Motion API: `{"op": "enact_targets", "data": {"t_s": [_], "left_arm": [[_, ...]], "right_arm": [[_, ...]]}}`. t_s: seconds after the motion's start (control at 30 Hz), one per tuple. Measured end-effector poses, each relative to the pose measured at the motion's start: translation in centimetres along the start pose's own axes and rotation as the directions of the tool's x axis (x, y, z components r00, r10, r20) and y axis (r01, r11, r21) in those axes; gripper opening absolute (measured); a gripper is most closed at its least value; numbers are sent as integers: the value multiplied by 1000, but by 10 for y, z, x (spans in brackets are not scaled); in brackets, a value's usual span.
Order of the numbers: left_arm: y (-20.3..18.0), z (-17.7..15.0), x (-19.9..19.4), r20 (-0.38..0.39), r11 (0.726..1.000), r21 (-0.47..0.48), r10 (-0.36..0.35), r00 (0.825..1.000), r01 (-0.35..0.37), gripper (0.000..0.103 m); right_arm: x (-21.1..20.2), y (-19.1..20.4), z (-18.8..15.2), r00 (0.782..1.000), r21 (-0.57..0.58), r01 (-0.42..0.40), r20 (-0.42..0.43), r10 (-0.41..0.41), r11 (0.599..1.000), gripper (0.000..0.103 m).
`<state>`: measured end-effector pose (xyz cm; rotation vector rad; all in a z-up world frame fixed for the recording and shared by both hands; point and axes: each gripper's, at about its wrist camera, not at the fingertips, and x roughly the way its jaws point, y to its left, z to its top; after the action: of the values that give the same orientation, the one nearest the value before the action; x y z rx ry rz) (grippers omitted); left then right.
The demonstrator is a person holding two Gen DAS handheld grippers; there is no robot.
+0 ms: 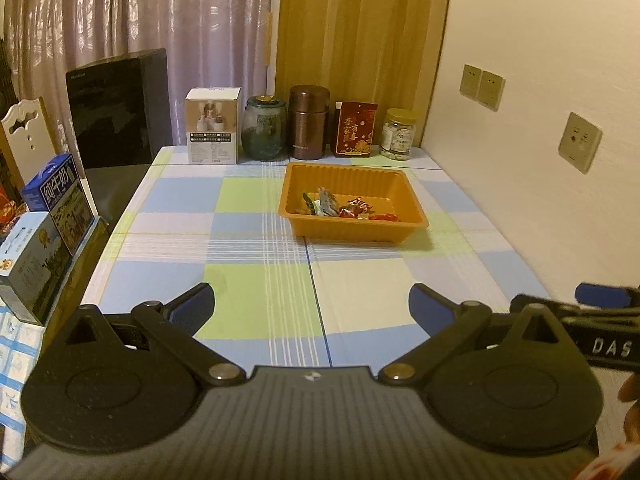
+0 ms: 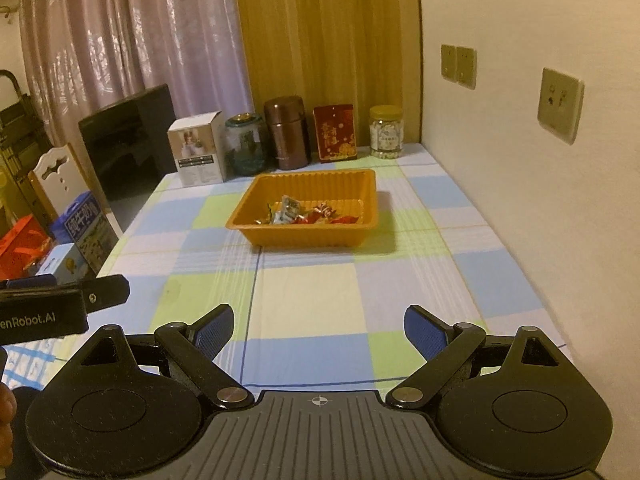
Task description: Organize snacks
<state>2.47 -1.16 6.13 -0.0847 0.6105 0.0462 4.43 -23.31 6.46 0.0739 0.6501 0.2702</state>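
Left tongs [image 1: 312, 310] spread wide, gripping nothing. Right tongs [image 2: 319, 330] likewise apart and bare. Well ahead of both, on the checked bench [image 1: 256, 280]: orange tray [image 1: 352, 230] with wrapped snacks [image 1: 344, 209] inside. Beyond that, a row of jars and boxes.

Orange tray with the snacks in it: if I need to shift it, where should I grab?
Grip the orange tray by its near long rim, coming from the front. That flared lip faces both open grippers with bare cloth before it; jars and boxes crowd the far side.
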Motion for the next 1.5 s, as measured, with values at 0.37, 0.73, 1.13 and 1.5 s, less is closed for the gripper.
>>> {"op": "enact_targets", "data": {"t_s": [0.37,0.73,1.13,1.5], "left_arm": [[-2,-7,-26,18,1000,3,-1,1000,1,103],[0,-11,-26,12,1000,1,-1,1000,1,103],[0,-15,-24,6,1000,4,-4,1000,4,103],[-1,-15,-23,5,1000,6,-4,1000,4,103]], "right_arm": [[-38,5,-5,999,-24,4,49,-3,1000,92],[-39,11,-5,999,-11,-12,49,13,1000,92],[-35,12,-11,999,-7,-5,35,5,1000,92],[-35,10,-11,999,2,0,38,0,1000,92]]}}
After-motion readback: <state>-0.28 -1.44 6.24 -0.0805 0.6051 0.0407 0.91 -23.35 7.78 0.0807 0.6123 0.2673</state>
